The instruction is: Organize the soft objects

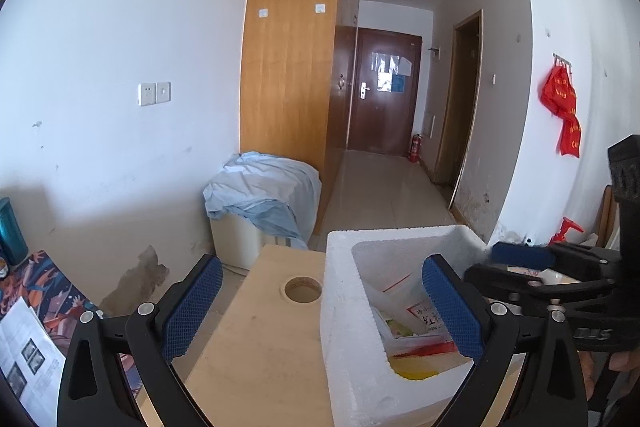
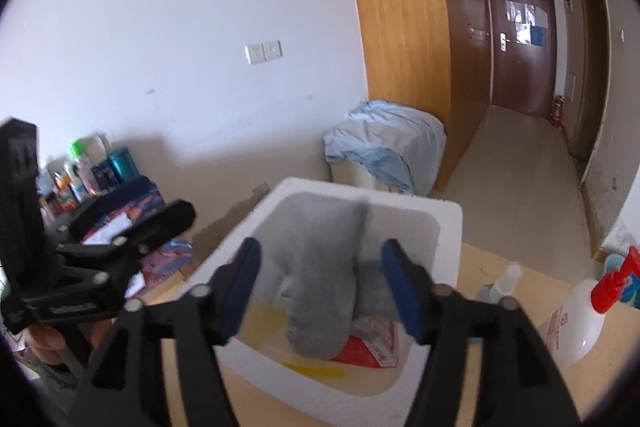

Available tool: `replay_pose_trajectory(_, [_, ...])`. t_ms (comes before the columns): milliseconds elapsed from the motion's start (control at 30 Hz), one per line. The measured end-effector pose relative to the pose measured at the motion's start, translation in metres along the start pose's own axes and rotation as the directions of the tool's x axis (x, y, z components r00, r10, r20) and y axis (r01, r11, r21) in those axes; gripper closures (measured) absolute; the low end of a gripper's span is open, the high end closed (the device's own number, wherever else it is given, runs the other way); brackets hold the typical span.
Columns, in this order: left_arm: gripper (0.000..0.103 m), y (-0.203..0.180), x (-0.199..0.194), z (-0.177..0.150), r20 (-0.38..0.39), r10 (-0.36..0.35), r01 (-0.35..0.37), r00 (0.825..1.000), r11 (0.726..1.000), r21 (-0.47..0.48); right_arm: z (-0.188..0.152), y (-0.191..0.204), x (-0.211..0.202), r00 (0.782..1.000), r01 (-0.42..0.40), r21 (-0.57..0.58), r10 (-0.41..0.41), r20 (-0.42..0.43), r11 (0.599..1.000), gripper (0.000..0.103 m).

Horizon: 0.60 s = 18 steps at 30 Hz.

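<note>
Right gripper [image 2: 320, 287] tilts down over the foam box [image 2: 448, 227], jaws apart, a grey sock [image 2: 320, 291] hanging blurred between them, untouched. Left gripper [image 1: 320, 311] straddles the box's left wall, jaws apart and empty

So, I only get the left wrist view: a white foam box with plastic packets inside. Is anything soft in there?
Observer: Yes, the right wrist view shows a grey fabric sock inside the white foam box.
Operator: Is the right gripper holding it?
Observer: No, the right gripper is open; its blue pads flank the sock without pressing it.
Operator: Anything beside the box?
Observer: A small clear spray bottle stands between the box and a white spray bottle with a red trigger.
</note>
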State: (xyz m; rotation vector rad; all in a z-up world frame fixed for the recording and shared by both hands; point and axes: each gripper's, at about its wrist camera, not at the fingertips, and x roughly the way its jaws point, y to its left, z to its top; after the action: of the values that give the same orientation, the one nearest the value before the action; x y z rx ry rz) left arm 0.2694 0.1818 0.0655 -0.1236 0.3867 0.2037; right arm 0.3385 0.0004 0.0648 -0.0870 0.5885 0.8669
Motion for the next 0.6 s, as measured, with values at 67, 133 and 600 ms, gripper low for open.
replay_pose_trajectory(67, [0.003,0.001,-0.001,0.0,0.002,0.0,0.0,1.0,1.0,-0.005,0.002,0.0,-0.006,1.0,-0.002,0.004,0.002,0.015,1.0,0.034])
replay_pose_trajectory(133, [0.003,0.0,0.001,-0.001,-0.001,-0.002,0.002,1.0,1.0,-0.009,0.003,-0.001,-0.011,1.0,0.001,0.007,-0.001,0.029,1.0,0.033])
replay_pose_trajectory(600, [0.003,-0.005,0.003,-0.003,-0.014,0.002,-0.002,1.0,1.0,0.017,0.0,0.003,-0.004,1.0,0.018,0.017,-0.018,0.009,1.0,0.006])
